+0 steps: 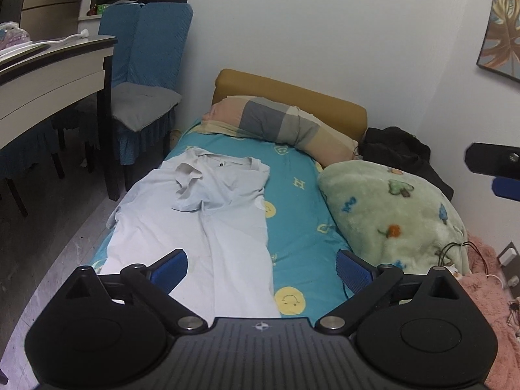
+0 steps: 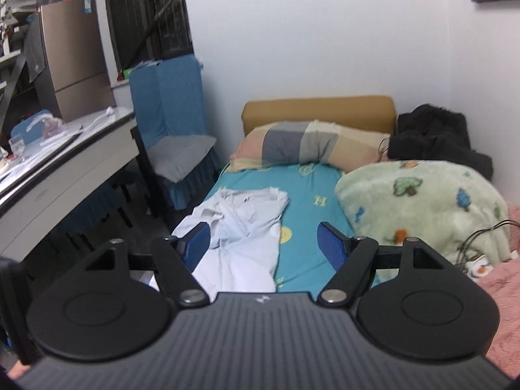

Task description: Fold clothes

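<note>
A pale grey-white cotton T-shirt [image 1: 195, 227] lies lengthwise along the left side of the bed's turquoise sheet printed with yellow smiley faces [image 1: 292, 214], collar toward the checked pillow [image 1: 279, 123]; one sleeve is turned in across the chest, and the long sides look drawn inward, so the shirt appears partly narrowed but not yet a compact packet; whether it is midway through folding or merely laid down rumpled, the pictures do not settle. The left gripper [image 1: 261, 268] hovers above the hem end with its blue-padded fingers spread wide and nothing between them; the right gripper [image 2: 263, 239] is likewise spread and empty, held higher and further back.

To fold well from here, I judge each gripper should pinch only the cloth layers at matching corners, lift them together, and keep the edges level so the crumpled sleeve does not bunch; smoothing that sleeve would help the crease lie true.

The left wrist view shows the hem region, the turned-in sleeve and a blue tip of the other gripper at its right edge; the right wrist view shows the tan fridge [image 2: 74, 61], hiding the hem.
</note>
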Demonstrator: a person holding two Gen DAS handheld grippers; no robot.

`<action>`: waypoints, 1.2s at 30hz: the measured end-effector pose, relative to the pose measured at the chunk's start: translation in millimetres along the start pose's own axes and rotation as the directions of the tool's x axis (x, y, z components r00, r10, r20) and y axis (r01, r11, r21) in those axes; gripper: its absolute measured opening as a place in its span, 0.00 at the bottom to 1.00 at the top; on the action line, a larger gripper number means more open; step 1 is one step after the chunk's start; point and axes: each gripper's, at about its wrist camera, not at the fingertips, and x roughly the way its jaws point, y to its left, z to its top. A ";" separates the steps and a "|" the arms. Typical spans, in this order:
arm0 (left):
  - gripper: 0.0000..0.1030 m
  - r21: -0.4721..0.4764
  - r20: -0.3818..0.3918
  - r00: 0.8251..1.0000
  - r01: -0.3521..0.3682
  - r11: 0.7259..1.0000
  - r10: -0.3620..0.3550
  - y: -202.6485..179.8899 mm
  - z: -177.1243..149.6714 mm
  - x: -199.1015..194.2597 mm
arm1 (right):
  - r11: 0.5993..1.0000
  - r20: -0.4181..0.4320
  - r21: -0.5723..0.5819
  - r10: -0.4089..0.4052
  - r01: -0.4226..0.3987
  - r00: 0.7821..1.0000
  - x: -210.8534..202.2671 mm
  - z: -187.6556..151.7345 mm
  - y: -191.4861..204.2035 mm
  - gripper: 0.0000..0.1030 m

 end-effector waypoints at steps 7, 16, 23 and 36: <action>0.96 0.070 0.160 0.979 -0.141 0.987 0.129 65.0 -23.1 27.3 | 0.990 -0.123 -0.142 -0.011 -0.007 0.992 130.9 10.6 44.8 0.72; 0.96 -0.039 0.146 0.979 -0.141 0.989 0.145 159.1 -30.9 101.6 | 0.954 -0.264 -0.266 0.066 -0.138 0.962 352.3 -12.2 147.1 0.72; 0.96 -0.133 0.149 0.968 -0.185 0.974 0.204 231.4 -35.9 161.7 | 0.831 -0.402 -0.469 0.100 -0.299 0.910 507.2 -66.7 263.4 0.72; 0.96 -0.298 -0.005 0.948 -0.306 0.904 0.319 285.8 -45.8 243.9 | 0.409 -0.561 -0.768 -0.060 -0.493 0.825 622.4 -174.2 388.9 0.70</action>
